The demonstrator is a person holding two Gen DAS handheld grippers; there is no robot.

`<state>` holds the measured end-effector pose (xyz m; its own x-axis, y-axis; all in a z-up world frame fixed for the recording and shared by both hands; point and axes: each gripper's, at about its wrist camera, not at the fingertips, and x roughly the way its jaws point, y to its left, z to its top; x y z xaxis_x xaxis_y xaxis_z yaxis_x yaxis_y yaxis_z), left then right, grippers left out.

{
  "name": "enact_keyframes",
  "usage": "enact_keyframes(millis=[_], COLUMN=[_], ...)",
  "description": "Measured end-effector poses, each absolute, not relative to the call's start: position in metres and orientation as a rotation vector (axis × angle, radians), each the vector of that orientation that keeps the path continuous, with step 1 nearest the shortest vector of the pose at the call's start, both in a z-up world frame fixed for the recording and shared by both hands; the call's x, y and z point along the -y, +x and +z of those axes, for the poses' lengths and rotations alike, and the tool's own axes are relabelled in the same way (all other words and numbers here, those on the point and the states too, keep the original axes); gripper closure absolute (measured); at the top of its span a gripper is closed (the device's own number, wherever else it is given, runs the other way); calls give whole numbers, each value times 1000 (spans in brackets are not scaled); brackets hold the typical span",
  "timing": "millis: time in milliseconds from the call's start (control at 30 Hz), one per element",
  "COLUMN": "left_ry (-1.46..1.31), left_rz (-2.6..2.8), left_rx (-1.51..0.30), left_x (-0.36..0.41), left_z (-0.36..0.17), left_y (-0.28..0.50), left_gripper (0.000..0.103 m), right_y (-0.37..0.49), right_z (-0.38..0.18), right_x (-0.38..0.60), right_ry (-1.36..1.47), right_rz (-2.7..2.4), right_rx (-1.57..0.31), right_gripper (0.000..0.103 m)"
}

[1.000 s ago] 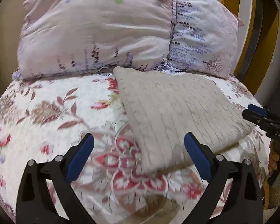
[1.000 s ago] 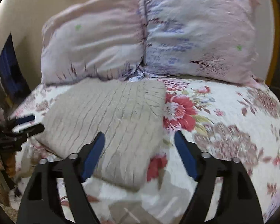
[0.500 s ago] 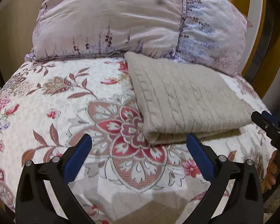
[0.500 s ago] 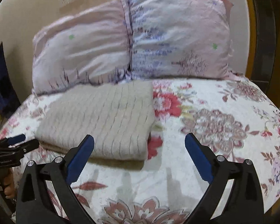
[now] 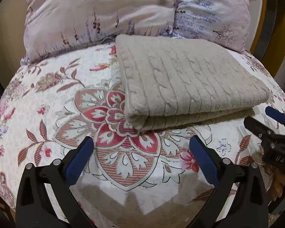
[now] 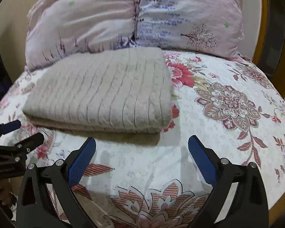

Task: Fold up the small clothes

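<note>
A beige cable-knit garment (image 5: 188,79) lies folded into a thick rectangle on the floral bedspread (image 5: 53,104), its far edge against the pillows. My left gripper (image 5: 141,142) hovers open just short of the fold's near left corner, nothing between its blue pads. The right gripper (image 5: 264,116) shows at the right edge of the left wrist view, beside the fold's near right corner. In the right wrist view the same garment (image 6: 108,93) lies ahead and left of my right gripper (image 6: 142,142), which stands wide open and empty. The left gripper (image 6: 19,131) appears at that view's left edge.
Two pale pink pillows (image 5: 108,13) (image 6: 186,15) with lavender prints lean against the wall behind the garment. The bedspread (image 6: 228,102) stretches bare to the right of the fold. A yellow-brown frame (image 6: 264,19) rises at the far right.
Both grippers have drawn back toward the near edge of the bed and tipped downward. The right gripper's jaws spread wider. The folded garment has stayed in place.
</note>
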<state>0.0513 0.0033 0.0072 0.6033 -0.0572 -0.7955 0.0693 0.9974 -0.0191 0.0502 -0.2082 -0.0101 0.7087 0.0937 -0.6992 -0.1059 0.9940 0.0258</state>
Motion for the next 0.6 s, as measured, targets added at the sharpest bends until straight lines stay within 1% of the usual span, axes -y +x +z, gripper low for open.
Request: enact_keyframes(millis=[133, 600], left_ry=[21, 26], left_rz=[-60, -27], left_rx=[-930, -938], left_x=[-2, 1], left_z=[5, 4], left_y=[52, 54], left_gripper=[2, 2], right_y=[52, 59], right_z=[-17, -19], right_x=[204, 206], right_ry=[-38, -18], right_rz=[99, 97], right_rx=[-816, -861], right_gripper=[4, 1])
